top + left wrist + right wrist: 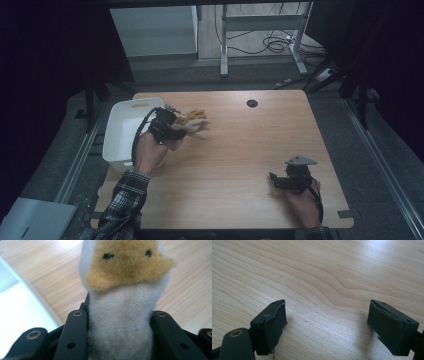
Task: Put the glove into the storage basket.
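My left gripper [176, 125] is clamped on a white-and-tan plush toy [192, 121].
I hold it above the table [240, 150], just right of the white bin [122, 132] at far left; my right gripper [327, 322] rests wide open and empty, near right.

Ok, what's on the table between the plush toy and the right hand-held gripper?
Nothing: in the high view, bare wood runs from the plush toy, held by the left hand-held gripper, to the right hand-held gripper.

Fuzzy white-and-tan plush toy [125, 302], smooth wood-grain table [324, 272], glossy white plastic bin [120, 131]
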`<state>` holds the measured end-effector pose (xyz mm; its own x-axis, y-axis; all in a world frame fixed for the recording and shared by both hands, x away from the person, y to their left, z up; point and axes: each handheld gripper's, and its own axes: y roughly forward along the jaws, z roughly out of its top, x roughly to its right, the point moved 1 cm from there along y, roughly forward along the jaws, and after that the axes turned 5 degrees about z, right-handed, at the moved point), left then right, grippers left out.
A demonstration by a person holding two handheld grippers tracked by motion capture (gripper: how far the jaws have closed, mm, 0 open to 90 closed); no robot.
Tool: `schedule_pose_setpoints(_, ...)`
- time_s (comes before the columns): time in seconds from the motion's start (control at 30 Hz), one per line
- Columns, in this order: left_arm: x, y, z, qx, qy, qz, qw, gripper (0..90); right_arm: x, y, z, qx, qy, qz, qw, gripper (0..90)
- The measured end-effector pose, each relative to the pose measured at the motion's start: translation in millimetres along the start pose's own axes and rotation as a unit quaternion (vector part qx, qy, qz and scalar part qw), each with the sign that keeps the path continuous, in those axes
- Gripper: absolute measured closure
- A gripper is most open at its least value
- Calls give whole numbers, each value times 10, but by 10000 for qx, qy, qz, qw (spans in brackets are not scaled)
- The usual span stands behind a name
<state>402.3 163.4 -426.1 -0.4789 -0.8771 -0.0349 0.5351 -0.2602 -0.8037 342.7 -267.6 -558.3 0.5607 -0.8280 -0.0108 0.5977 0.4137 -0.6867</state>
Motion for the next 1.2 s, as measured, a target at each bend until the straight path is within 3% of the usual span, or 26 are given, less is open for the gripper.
schedule_pose_setpoints(0.33, -340, -202, 9, 175, -440, 319, 9984, 642, 0, 0, 0, 1, 4, 0, 10000, 158)
schedule_pose_setpoints(0.47, -538, -320, -20, 250, -659, 506, 9962, 642, 0, 0, 0, 2, 4, -1, 10000, 158)
schedule_pose_setpoints(0.57, -612, -358, -38, 265, -736, 591, 9952, 642, 0, 0, 0, 2, 4, -1, 10000, 158)
schedule_pose_setpoints(0.93, -1027, -450, -215, 320, -1222, 1068, 9862, 642, 0, 0, 0, 3, 1, 0, 10000, 158)
schedule_pose_setpoints(1.1, -1231, -411, -327, 306, -1429, 1268, 9811, 641, -2, -1, 0, -4, 13, 1, 10000, 158)
schedule_pose_setpoints(1.2, -1289, -366, -364, 301, -1520, 1329, 9789, 640, -1, -1, 0, -5, 10, 2, 10000, 157)
